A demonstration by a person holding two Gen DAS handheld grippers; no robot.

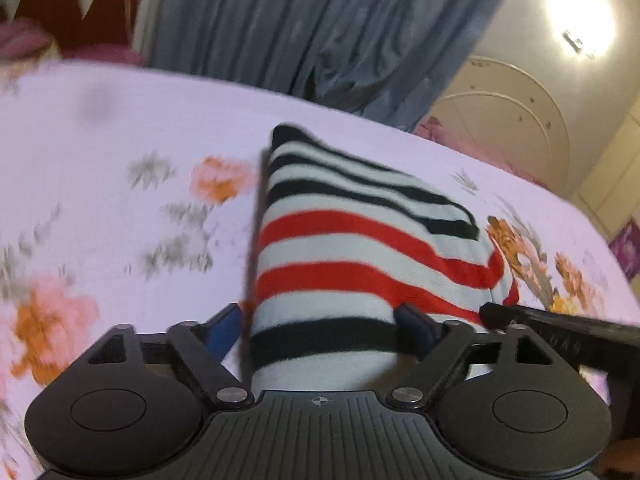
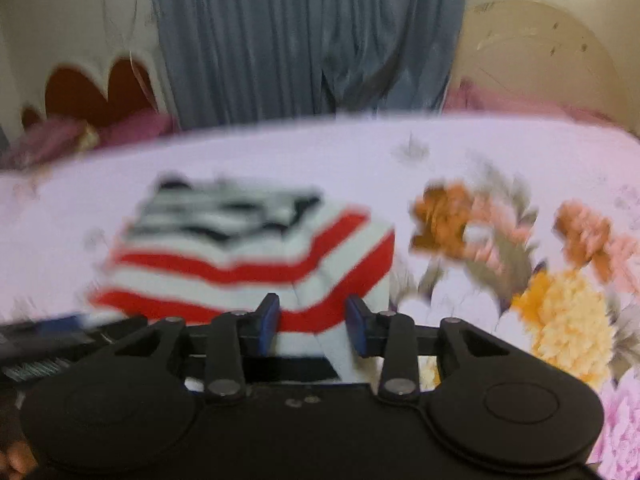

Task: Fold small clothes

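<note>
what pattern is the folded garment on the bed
White with black and red horizontal stripes on the garment; clearest in the left wrist view.

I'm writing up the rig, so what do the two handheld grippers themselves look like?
Both are matte black plastic. The left gripper has a ribbed central body with a small crosshair mark, round caps either side, silver pivot pins and blue finger pads. The right gripper matches, with blue pads. No cables visible.

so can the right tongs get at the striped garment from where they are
Probably yes: the right tongs stand open with the striped garment lying right between and ahead of them on the floral bedsheet, nothing in between.
</note>
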